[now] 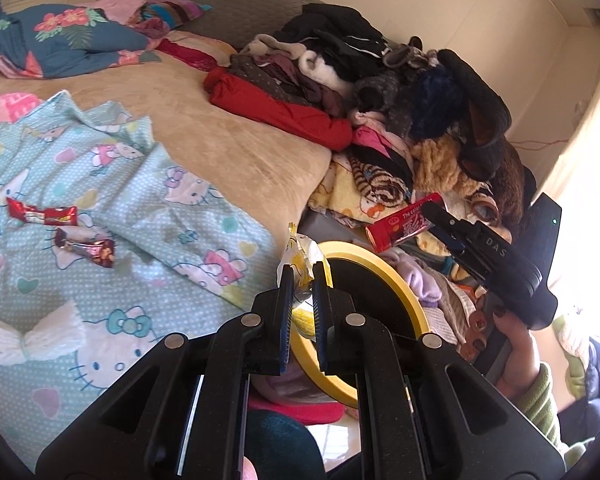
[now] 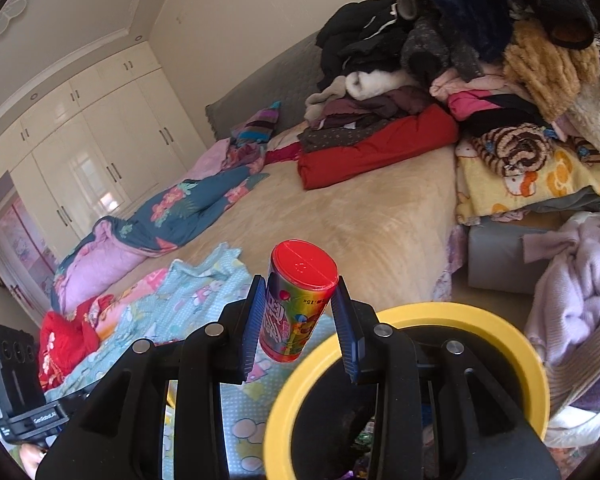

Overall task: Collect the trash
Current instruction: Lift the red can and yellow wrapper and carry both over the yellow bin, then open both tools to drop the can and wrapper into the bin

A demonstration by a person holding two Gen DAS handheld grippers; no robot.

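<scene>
Bedroom: I am working at the edge of a bed [image 1: 228, 148] covered by a tan plush blanket, with a Hello Kitty quilt [image 1: 112, 248] spread near me and a clothes heap [image 2: 480, 64] piled along the far side; white wardrobes [image 2: 88, 160] are standing behind.
Bin: a black trash bin with a yellow rim [image 2: 516, 344] is sitting just beside the bed edge, below both tools.
Left gripper [image 1: 302, 284]: I am pinching a yellow-and-white snack wrapper [image 1: 300, 256] between nearly closed jaws, right over the near side of the rim.
Right gripper [image 2: 300, 312]: I am clamping a red candy tube [image 2: 296, 300] with a flat red cap, jaws held apart by its width; it is hanging over the quilt, just left of the bin mouth, not yet above it.
Trash remaining: a red wrapper [image 1: 42, 214] and a dark foil wrapper [image 1: 86, 246] are lying on the quilt, near each other and well apart from the bin.
Risk, tube: I judge the smooth round tube could roll or slip from the flat pads if I tilt it, and releasing here would be dropping it onto the quilt.
Risk, wrapper: the light, crinkly wrapper could be clinging to a pad or drifting outside the rim.
Risk, crowding: both tools are converging on one opening, so they could be knocking together or tipping the bin.
</scene>
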